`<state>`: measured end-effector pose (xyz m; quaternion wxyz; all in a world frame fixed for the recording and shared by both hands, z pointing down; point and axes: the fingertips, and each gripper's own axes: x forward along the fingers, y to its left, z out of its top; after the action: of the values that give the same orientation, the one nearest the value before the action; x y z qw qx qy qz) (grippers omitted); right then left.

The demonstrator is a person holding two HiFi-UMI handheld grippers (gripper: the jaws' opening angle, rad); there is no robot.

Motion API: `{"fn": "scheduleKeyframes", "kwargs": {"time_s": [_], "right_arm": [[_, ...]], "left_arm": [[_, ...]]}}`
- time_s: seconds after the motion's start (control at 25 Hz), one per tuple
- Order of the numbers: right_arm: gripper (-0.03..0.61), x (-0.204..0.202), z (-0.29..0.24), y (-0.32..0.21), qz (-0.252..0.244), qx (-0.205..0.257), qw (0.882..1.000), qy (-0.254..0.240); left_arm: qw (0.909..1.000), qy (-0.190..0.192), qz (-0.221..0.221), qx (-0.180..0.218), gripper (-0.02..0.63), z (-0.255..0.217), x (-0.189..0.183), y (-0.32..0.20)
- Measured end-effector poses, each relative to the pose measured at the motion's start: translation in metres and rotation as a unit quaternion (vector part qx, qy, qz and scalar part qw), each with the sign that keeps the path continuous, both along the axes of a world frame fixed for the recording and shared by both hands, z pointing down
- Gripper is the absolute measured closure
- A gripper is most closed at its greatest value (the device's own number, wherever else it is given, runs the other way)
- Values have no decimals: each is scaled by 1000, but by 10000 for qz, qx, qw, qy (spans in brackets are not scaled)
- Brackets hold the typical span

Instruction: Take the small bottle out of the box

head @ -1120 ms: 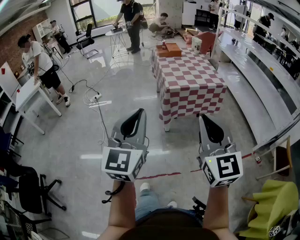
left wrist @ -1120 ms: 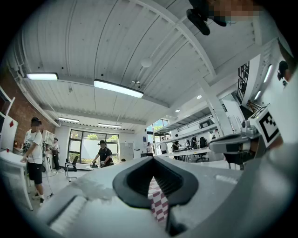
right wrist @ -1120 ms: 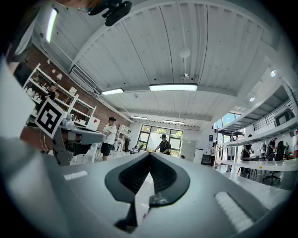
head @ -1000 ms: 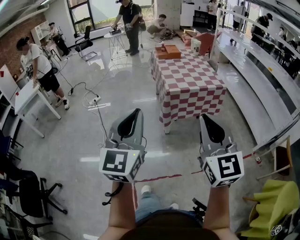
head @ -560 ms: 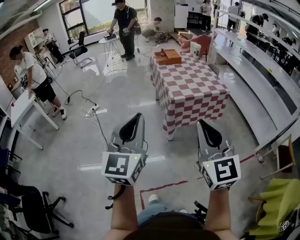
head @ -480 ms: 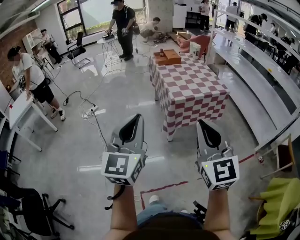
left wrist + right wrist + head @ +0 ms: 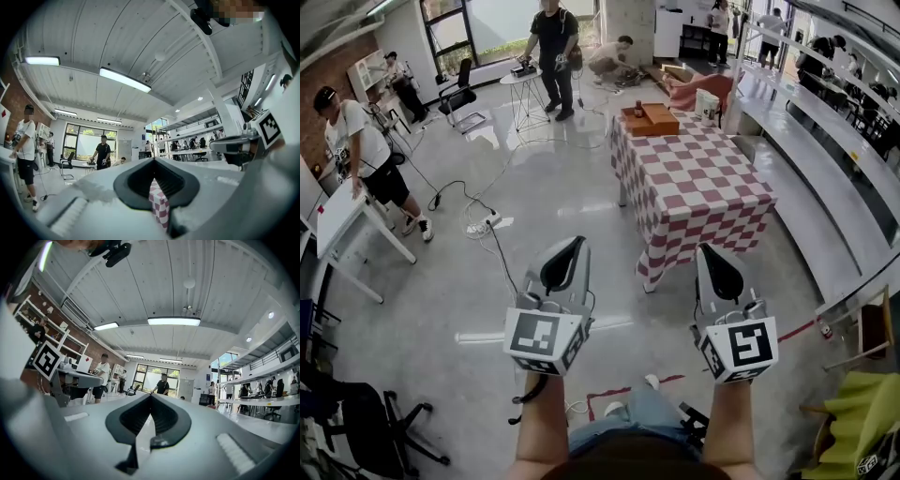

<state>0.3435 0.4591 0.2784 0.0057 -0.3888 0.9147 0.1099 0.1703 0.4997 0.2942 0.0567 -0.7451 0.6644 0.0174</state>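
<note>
A table with a red-and-white checkered cloth point(image 7: 698, 192) stands ahead, right of centre. At its far end sits a brown cardboard box point(image 7: 653, 118), with a small dark bottle-like thing point(image 7: 638, 110) beside or in it, too small to tell which. My left gripper point(image 7: 577, 242) and right gripper point(image 7: 704, 249) are held side by side over the bare floor, well short of the table. Both are shut and empty. In the left gripper view the joined jaws point(image 7: 152, 159) frame a strip of the checkered cloth point(image 7: 159, 208). In the right gripper view the jaws point(image 7: 151, 396) also meet.
Several people stand at the left and back, one point(image 7: 358, 141) by a white desk point(image 7: 337, 214), another point(image 7: 555, 37) at a small round table point(image 7: 525, 71). A cable and power strip point(image 7: 483, 225) lie on the floor. Office chairs point(image 7: 352, 412) sit lower left, long benches point(image 7: 825, 159) on the right.
The table has drifted rightward and a little nearer in the head view as the person walks toward it. Both grippers stay shut and level in front.
</note>
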Motion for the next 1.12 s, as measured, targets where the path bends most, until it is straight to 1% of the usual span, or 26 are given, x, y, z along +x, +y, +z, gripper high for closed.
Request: {"fn": "scheduleKeyframes", "kwargs": {"time_s": [0.08, 0.12, 0.2, 0.32, 0.48, 0.56, 0.64, 0.76, 0.96, 1.12], "right_arm": [[578, 9, -1, -15, -76, -72, 9999, -84], [578, 8, 1, -26, -125, -116, 9998, -114], [578, -12, 6, -51, -198, -178, 9995, -144], [578, -57, 18, -82, -295, -193, 9993, -153], [578, -89, 24, -129, -383, -141, 9991, -88], [578, -102, 24, -159, -426, -117, 9990, -52], [578, -115, 23, -192, -449, -114, 9989, -56], [578, -134, 20, -243, -478, -135, 9987, -82], [578, -165, 17, -326, -493, -163, 9986, -75], [578, -180, 18, -385, -482, -160, 9987, -23]], "left_arm": [[10000, -26, -26, -57, 614, 1, 11, -11], [9999, -64, -59, -87, 614, 3, 10, -19], [9998, -128, -131, -127, 614, 8, -11, -40], [9996, -49, -229, -163, 614, 18, -54, -67], [9993, -66, -303, -207, 614, 30, -84, -113], [9993, 30, -310, -220, 614, 32, -95, -142], [9992, 50, -315, -254, 614, 32, -106, -175], [9990, 6, -305, -321, 614, 26, -120, -229], [9992, -130, -130, -351, 614, 31, -146, -318], [9991, -1, -44, -428, 614, 28, -155, -382]]}}
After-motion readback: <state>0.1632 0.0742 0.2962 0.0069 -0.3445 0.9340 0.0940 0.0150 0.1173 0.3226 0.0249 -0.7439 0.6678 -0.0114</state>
